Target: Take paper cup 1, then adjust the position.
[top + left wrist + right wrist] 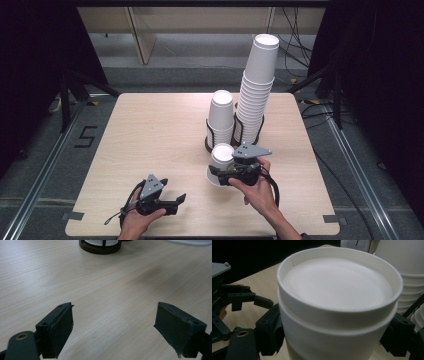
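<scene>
A dark-curtained room surrounds a pale wooden desk, seen from the high view with grey floor and loose cables behind it. Two dark ring holders stand near the far right of the desk: one carries a short stack of cups, the other a tall stack of cups that leans slightly to the right. All cups sit upside down, bases up, so nothing can be seen inside them. Just in front of the short stack, the right tongs grasp a small nested pair of white paper cups, also inverted, with their rim at or just above the desk. The left tongs rest low near the front edge, well apart from the cups.

In the left gripper view, the jaws stand apart with bare desk between them, released and holding nothing; the base of a holder shows far off at the top.

In the right gripper view, the jaws press the sides of the nested cups from either hand, a seam marking where the outer cup ends over the inner one. The tall stack stands close behind.

The step in hand looks like setting down or separating cups taken from the stacks. The next move probably calls for steadying the lower cup while lifting the upper one off, gently enough not to crush the thin walls.
</scene>
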A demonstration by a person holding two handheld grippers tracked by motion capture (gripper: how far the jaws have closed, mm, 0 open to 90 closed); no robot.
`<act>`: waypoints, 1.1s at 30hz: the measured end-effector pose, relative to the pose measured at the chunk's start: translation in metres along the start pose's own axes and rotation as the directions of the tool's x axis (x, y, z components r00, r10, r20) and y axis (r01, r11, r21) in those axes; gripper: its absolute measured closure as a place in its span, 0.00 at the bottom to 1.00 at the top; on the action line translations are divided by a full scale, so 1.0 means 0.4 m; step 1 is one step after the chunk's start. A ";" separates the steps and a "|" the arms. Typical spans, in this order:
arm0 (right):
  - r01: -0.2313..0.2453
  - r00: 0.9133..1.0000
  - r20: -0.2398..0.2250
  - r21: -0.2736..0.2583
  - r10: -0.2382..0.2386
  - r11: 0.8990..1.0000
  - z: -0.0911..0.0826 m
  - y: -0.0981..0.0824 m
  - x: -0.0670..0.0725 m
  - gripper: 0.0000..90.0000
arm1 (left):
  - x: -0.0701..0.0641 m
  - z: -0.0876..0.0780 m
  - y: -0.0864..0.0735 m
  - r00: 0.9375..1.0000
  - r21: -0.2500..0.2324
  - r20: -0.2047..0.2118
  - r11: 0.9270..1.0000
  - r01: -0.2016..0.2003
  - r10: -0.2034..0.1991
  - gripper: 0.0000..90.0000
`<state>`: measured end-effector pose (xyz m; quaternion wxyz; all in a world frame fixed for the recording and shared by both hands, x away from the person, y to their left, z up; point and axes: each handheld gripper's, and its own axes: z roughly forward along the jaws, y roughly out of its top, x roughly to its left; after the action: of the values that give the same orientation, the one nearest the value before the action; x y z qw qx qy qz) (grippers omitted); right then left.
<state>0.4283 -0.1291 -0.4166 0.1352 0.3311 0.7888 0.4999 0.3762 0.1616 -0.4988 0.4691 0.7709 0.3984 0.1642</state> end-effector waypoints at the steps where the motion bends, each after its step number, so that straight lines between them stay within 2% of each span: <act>1: 0.017 1.000 -0.001 0.013 -0.017 1.000 0.002 -0.003 0.000 0.22 | -0.001 -0.002 0.000 1.000 0.004 -0.007 1.000 -0.001 0.001 0.16; 2: 0.009 1.000 0.008 0.021 -0.009 1.000 0.004 -0.008 0.003 0.22 | -0.001 -0.002 0.000 1.000 0.004 -0.006 1.000 -0.002 0.002 0.16; 3: 0.031 1.000 -0.001 0.021 -0.031 0.999 0.008 -0.011 0.003 0.22 | -0.002 -0.002 0.000 1.000 0.004 -0.005 1.000 -0.003 0.003 0.16; 5: 0.023 1.000 -0.009 0.028 -0.023 0.999 0.014 -0.019 0.010 0.22 | -0.004 0.000 0.000 1.000 -0.001 -0.004 1.000 0.001 -0.001 0.16; 6: 0.037 0.999 -0.007 0.029 -0.037 0.999 0.016 -0.022 0.011 0.22 | -0.003 0.000 0.000 1.000 0.002 -0.001 1.000 -0.002 0.002 0.16; 7: 0.025 1.000 -0.019 0.044 -0.024 0.999 0.018 -0.025 0.016 0.22 | -0.003 0.001 -0.001 1.000 0.002 0.001 1.000 0.000 0.000 0.16; 9: 0.033 0.999 -0.023 0.039 -0.032 0.999 0.021 -0.028 0.017 0.22 | -0.004 0.001 -0.001 1.000 0.005 0.002 1.000 0.003 -0.003 0.16; 10: 0.046 0.999 -0.010 0.035 -0.045 0.998 0.027 -0.035 0.019 0.22 | -0.004 0.000 -0.001 1.000 0.006 0.002 1.000 0.000 0.000 0.16; 11: 0.045 0.999 -0.027 0.049 -0.044 0.998 0.029 -0.038 0.020 0.22 | -0.005 0.000 -0.001 1.000 0.005 0.001 1.000 -0.002 0.002 0.16; 14: 0.052 0.998 -0.024 0.050 -0.051 0.997 0.033 -0.043 0.021 0.22 | -0.005 -0.002 -0.001 1.000 0.001 0.000 1.000 -0.001 0.001 0.16; 15: 0.040 0.999 -0.031 0.044 -0.038 0.998 0.036 -0.045 0.023 0.22 | -0.004 -0.002 -0.001 1.000 -0.004 0.005 1.000 0.000 0.000 0.16; 16: 0.044 0.999 -0.014 0.039 -0.044 0.998 0.035 -0.046 0.022 0.22 | -0.005 -0.001 -0.001 1.000 -0.013 0.005 1.000 0.006 -0.006 0.16; 20: 0.033 0.999 -0.029 0.045 -0.032 0.998 0.032 -0.043 0.024 0.22 | -0.004 -0.005 0.002 1.000 -0.035 0.018 0.999 0.003 -0.003 0.16; 21: 0.015 0.999 -0.033 0.044 -0.013 0.999 0.032 -0.043 0.025 0.22 | -0.007 -0.006 0.003 1.000 -0.043 0.017 0.999 0.003 -0.002 0.16; 23: 0.024 0.999 -0.033 0.033 -0.023 0.999 0.034 -0.043 0.022 0.22 | -0.011 -0.009 0.004 0.999 -0.076 0.051 0.997 -0.010 0.014 0.16; 24: -0.005 0.999 -0.042 0.031 0.006 0.999 0.035 -0.042 0.027 0.22 | -0.015 -0.010 0.006 0.997 -0.100 0.071 0.995 -0.018 0.025 0.16; 26: 0.011 0.999 -0.042 0.037 -0.009 0.999 0.035 -0.040 0.027 0.22 | -0.027 -0.010 0.010 0.993 -0.143 0.107 0.989 -0.043 0.059 0.16; 27: -0.005 0.999 -0.050 0.031 0.007 1.000 0.034 -0.039 0.033 0.22 | -0.034 -0.009 0.012 0.990 -0.165 0.119 0.985 -0.056 0.076 0.16; 28: -0.004 0.998 -0.055 0.023 0.005 1.000 0.035 -0.037 0.034 0.22 | -0.040 -0.006 0.014 0.985 -0.189 0.139 0.979 -0.074 0.102 0.16; 29: 0.019 0.998 -0.057 0.014 -0.018 1.000 0.036 -0.034 0.034 0.22 | -0.047 -0.007 0.015 0.982 -0.201 0.141 0.975 -0.096 0.126 0.16; 30: 0.025 0.999 -0.046 0.006 -0.024 1.000 0.030 -0.028 0.040 0.22 | -0.061 -0.001 0.017 0.976 -0.234 0.156 0.966 -0.114 0.153 0.16; 31: 0.025 0.999 -0.046 0.006 -0.024 1.000 0.030 -0.028 0.040 0.22 | -0.061 -0.001 0.017 0.976 -0.234 0.156 0.966 -0.114 0.153 0.16; 32: 0.028 0.998 -0.058 -0.005 -0.029 1.000 0.030 -0.023 0.045 0.22 | -0.071 0.004 0.018 0.970 -0.256 0.175 0.959 -0.121 0.169 0.16; 33: 0.026 0.998 -0.059 -0.006 -0.026 1.000 0.030 -0.022 0.048 0.22 | -0.071 0.004 0.018 0.970 -0.256 0.175 0.959 -0.121 0.169 0.16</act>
<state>0.4171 -0.1106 -0.4276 0.1193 0.3055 0.7954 0.5097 0.3628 0.1372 -0.4898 0.5835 0.7471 0.2694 0.1698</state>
